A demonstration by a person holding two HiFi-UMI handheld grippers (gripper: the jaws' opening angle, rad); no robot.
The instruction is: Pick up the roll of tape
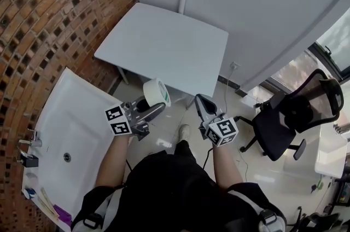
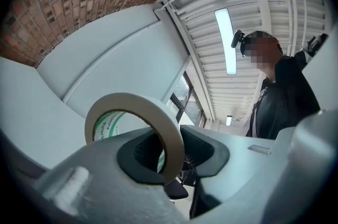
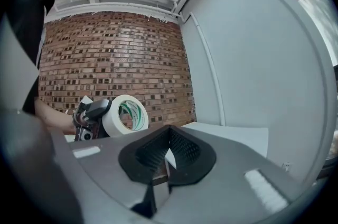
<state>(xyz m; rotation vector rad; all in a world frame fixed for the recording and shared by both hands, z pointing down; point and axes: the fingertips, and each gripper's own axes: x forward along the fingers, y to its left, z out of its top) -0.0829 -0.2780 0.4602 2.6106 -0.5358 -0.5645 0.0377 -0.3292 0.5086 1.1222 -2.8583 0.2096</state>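
Left gripper [image 1: 155,109] and right gripper [image 1: 201,100] hang side by side in front of the person, over the floor and just off the near corner of the white table [image 1: 164,45]. A brick wall [image 1: 49,12] stands to the left and a black office chair [image 1: 284,121] well off to the right.

The left gripper is clamped on the roll of tape [image 1: 157,92], which is off the table and in the air, standing on edge above the jaws. In the left gripper view [image 2: 174,151], one jaw reaches through the core and the other presses on the outside, so the roll [image 2: 132,100] is pinched across its wound wall. The right gripper [image 3: 168,151] has its jaws together with nothing between them; the roll [image 3: 122,114] shows off to its left.

The roll looks light and fairly stiff, a paper-faced ring on a card core. Pinching through the wall seems the sound hold. Squeezing across the whole ring would likely let it slip or go oval.
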